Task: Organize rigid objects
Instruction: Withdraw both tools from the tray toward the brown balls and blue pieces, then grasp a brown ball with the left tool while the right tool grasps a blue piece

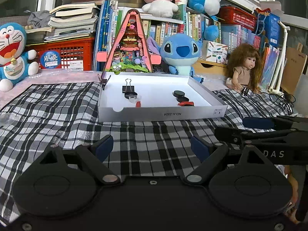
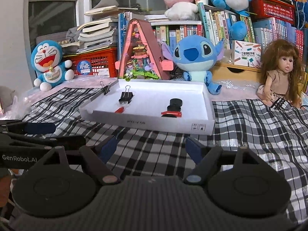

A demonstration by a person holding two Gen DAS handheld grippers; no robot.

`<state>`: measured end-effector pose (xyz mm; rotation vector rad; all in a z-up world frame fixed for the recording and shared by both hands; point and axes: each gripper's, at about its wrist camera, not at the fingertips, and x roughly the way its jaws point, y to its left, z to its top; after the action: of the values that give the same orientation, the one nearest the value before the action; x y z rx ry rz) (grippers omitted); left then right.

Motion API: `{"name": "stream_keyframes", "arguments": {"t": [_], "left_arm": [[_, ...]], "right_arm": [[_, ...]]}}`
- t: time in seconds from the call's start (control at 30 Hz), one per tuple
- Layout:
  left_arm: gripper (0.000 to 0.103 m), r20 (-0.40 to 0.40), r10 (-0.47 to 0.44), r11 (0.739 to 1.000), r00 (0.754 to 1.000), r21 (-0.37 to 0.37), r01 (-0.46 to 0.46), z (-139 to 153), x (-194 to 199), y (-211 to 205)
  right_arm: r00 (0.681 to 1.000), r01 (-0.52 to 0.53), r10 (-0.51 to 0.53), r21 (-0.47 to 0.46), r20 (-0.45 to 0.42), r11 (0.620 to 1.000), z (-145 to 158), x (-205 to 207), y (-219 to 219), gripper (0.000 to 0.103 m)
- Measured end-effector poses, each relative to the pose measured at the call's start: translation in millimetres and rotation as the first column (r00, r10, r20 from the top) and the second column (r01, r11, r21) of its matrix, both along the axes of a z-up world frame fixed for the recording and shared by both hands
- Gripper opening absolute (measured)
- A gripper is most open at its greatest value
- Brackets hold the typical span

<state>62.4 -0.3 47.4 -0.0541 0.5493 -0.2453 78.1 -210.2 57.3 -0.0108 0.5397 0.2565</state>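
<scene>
Both grippers, left gripper and right gripper, gape empty at lower centre; approach the white tray squarely, perhaps taking the binder clip first.

Shallow box at frame centre, on the checked cloth. Inside, left: binder clip behind a small round lid. Inside, right: round discs stacked in a row. Another clip sits on the box's upper-left corner. Behind: house model, plush toy to its right; doll far right.
</scene>
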Motion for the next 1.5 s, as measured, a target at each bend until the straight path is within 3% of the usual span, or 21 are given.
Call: {"name": "stream_keyframes", "arguments": {"t": [0.4, 0.83, 1.3, 1.5], "left_arm": [[0.087, 0.018, -0.028, 0.999, 0.999, 0.046, 0.028, -10.6, -32.5, -0.5], [0.087, -0.002, -0.08, 0.994, 0.997, 0.072, 0.079, -26.3, -60.4, 2.7], [0.057, -0.029, -0.117, 0.988, 0.993, 0.098, 0.119, -35.5, -53.3, -9.3], [0.048, -0.037, -0.123, 0.987, 0.992, 0.096, 0.126, -38.3, -47.3, -15.4]], "right_arm": [[0.999, -0.043, 0.043, -0.04, 0.0, 0.998, -15.6, -26.2, 0.9, 0.087], [0.996, -0.086, 0.086, -0.094, -0.01, 0.992, -26.4, -54.2, 1.7, 0.08], [0.987, -0.161, 0.16, -0.107, -0.017, 0.981, -32.2, -71.2, 7.9, 0.075], [0.983, -0.183, 0.179, -0.115, -0.041, 0.976, -37.9, -69.2, 13.2, 0.064]]}}
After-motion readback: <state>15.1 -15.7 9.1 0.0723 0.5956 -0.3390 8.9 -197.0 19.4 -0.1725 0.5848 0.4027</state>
